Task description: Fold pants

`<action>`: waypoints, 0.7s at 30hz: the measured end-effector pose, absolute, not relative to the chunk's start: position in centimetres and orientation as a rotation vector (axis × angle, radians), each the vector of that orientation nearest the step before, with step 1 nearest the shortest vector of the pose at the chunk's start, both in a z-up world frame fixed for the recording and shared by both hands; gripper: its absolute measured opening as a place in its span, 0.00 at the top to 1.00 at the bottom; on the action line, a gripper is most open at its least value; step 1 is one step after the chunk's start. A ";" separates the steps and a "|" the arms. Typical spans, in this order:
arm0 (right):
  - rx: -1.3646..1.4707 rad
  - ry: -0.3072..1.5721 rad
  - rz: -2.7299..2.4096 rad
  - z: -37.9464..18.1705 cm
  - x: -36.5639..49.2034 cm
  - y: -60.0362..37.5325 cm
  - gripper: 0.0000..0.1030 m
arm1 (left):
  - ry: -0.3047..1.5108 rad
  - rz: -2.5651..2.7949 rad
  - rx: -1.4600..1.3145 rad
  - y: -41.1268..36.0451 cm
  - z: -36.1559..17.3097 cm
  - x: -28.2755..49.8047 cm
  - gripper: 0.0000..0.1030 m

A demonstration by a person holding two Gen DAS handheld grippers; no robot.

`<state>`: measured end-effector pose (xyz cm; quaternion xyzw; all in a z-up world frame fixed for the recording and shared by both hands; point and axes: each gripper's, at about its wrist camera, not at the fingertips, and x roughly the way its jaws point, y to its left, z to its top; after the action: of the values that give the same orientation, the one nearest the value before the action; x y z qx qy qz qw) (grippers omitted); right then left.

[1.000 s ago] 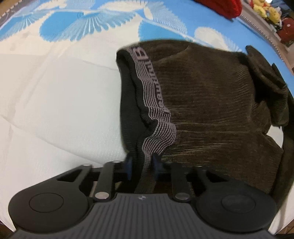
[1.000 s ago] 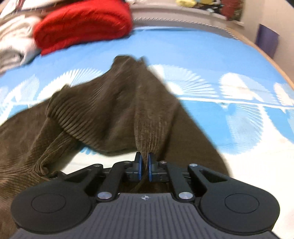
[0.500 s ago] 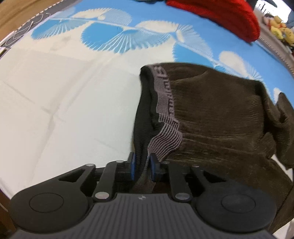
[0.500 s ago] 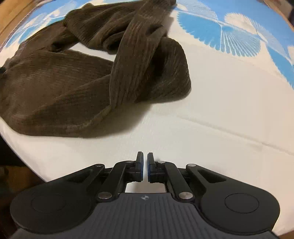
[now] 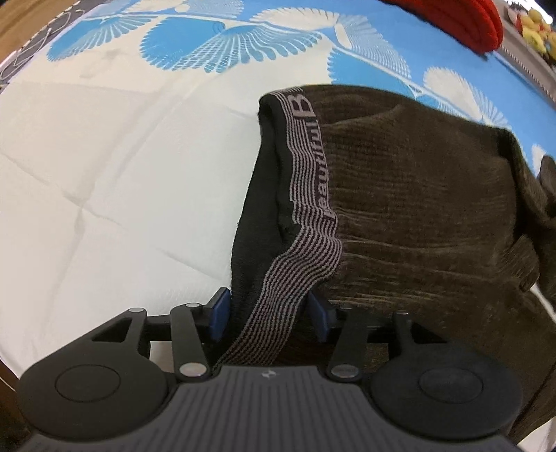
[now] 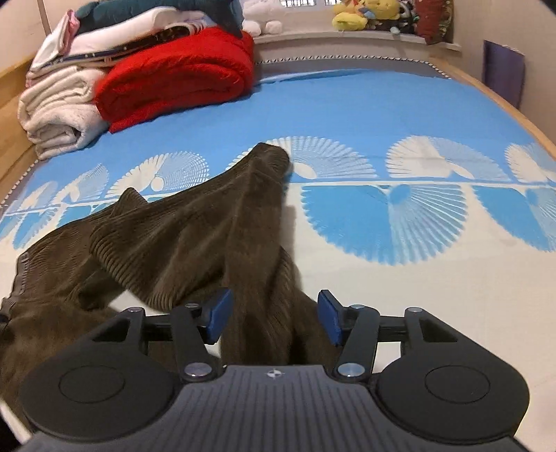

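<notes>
Corduroy pants (image 6: 194, 243) lie rumpled on the blue-and-white bedspread (image 6: 382, 114), and both tongs have just spread wide, the left gripper (image 5: 267, 313) letting go of the striped waistband (image 5: 305, 194), the right gripper (image 6: 274, 316) straddling a leg, so fresh grips seem due.

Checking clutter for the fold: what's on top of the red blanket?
On the red blanket lies a stack of white and dark folded laundry. What sits behind or deeper in that pile is covered.
</notes>
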<state>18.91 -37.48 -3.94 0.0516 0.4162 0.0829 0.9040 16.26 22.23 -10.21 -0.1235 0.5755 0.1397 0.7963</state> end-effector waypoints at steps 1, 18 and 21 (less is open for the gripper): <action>0.098 0.872 0.172 -4.4 20.1 -36.6 0.43 | 1.239 0.297 -0.260 22.2 -10.3 16.3 0.47; 0.327 0.719 -0.309 -1.5 17.4 -45.2 0.89 | 1.255 0.292 -0.209 21.5 -10.9 16.8 0.59; 0.419 0.871 -0.461 -3.5 13.2 -50.0 0.89 | 1.250 0.299 -0.192 21.3 -10.7 16.6 0.59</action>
<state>13.21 -50.01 -3.50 0.1994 0.4150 -0.2197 0.8601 16.64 21.30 -10.73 -0.0895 0.5818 0.1391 0.7963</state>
